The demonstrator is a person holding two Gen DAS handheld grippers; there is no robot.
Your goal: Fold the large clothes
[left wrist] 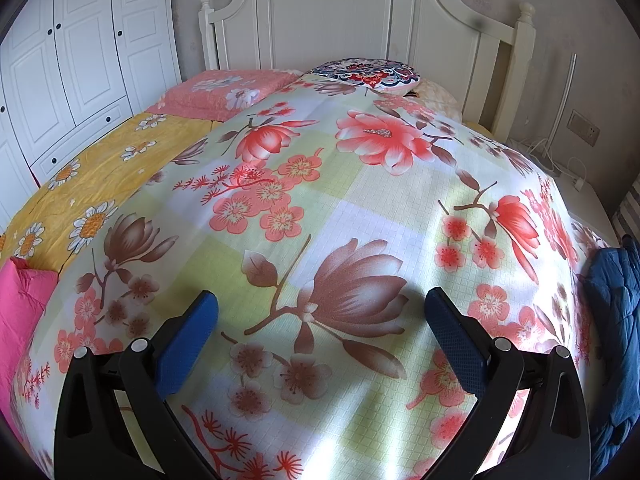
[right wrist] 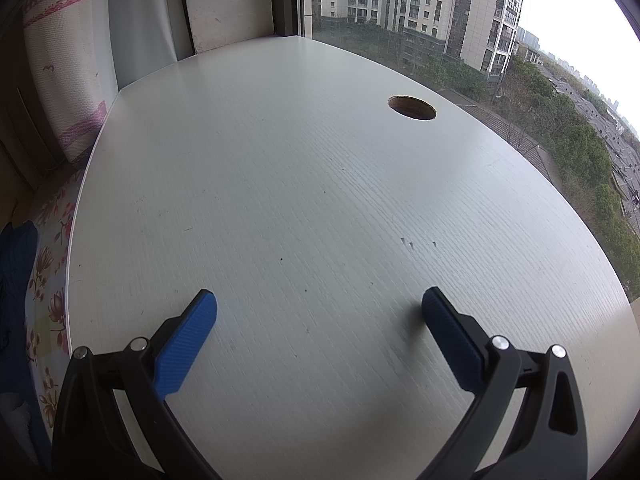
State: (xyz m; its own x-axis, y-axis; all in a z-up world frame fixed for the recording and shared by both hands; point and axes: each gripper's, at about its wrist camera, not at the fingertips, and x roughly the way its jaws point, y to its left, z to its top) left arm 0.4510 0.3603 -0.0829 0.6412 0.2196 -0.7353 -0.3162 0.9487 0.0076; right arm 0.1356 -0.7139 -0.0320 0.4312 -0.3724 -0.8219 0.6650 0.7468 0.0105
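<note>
My left gripper (left wrist: 320, 304) is open and empty, held above a floral bedspread (left wrist: 320, 208) on the bed. A dark blue quilted garment (left wrist: 616, 320) lies bunched at the bed's right edge, right of the gripper. A pink garment (left wrist: 20, 312) lies at the left edge. My right gripper (right wrist: 320, 304) is open and empty above a white desk (right wrist: 300, 200). A sliver of the blue garment (right wrist: 16, 264) shows at the far left of the right wrist view, on the bedspread (right wrist: 48, 280).
A white headboard (left wrist: 340, 12), a pink pillow (left wrist: 224, 92) and a round patterned cushion (left wrist: 368, 74) are at the bed's far end. A yellow daisy sheet (left wrist: 92, 184) lies left. A white wardrobe (left wrist: 72, 60) stands far left. The desk has a cable hole (right wrist: 412, 108) and abuts a window (right wrist: 500, 60).
</note>
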